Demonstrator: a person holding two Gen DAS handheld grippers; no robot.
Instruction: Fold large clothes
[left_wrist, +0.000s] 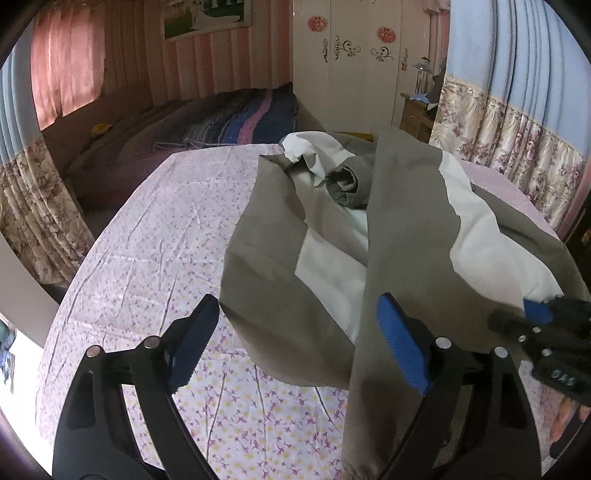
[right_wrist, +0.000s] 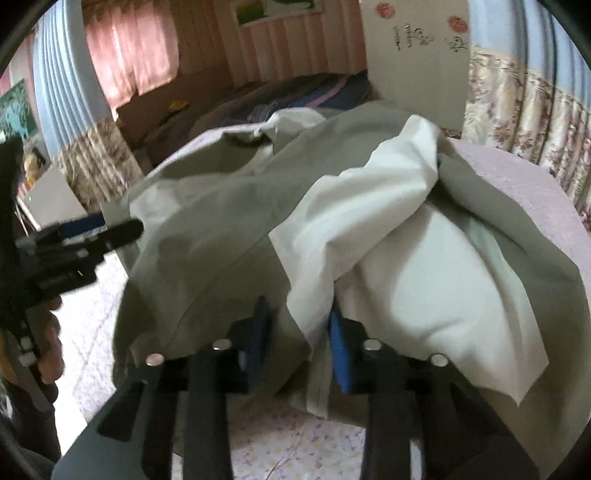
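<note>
1. Clothes first: I see one big garment (left_wrist: 332, 236), olive-grey outside and white inside, lying in a rumpled heap on the bed sheet (left_wrist: 147, 236), which is pale pink with small flowers.
2. In my left wrist view the garment fills the space from about 12 o'clock round to 4 o'clock, and the bare sheet runs from 7 o'clock to 10 o'clock.
3. My left hand-held gripper (left_wrist: 299, 343) is spread wide. Its fingers have blue pads (left_wrist: 402, 350). A grey strip of the garment hangs down over the right finger, but nothing is pinched between the two.
4. My right hand-held gripper (right_wrist: 301, 350) is pinching a fold of the garment (right_wrist: 229, 221). The cloth bunches between the two blue pads at 6 o'clock in the right wrist view, and the white lining (right_wrist: 424, 266) puffs up just above them.
5. In the left view I can see the right hand-held gripper at 4 o'clock, with its blue tip touching the edge of the white lining.
6. In the right view the left hand-held gripper shows at 9 o'clock, close to the grey edge of the garment. I cannot tell from there if it touches the cloth.
7. Far behind, near 11 o'clock in the left view, there is a striped blanket (left_wrist: 236, 122). A white wardrobe (left_wrist: 354, 74) stands at 12 o'clock and flowered curtains (left_wrist: 509, 140) hang at 2 o'clock.
</note>
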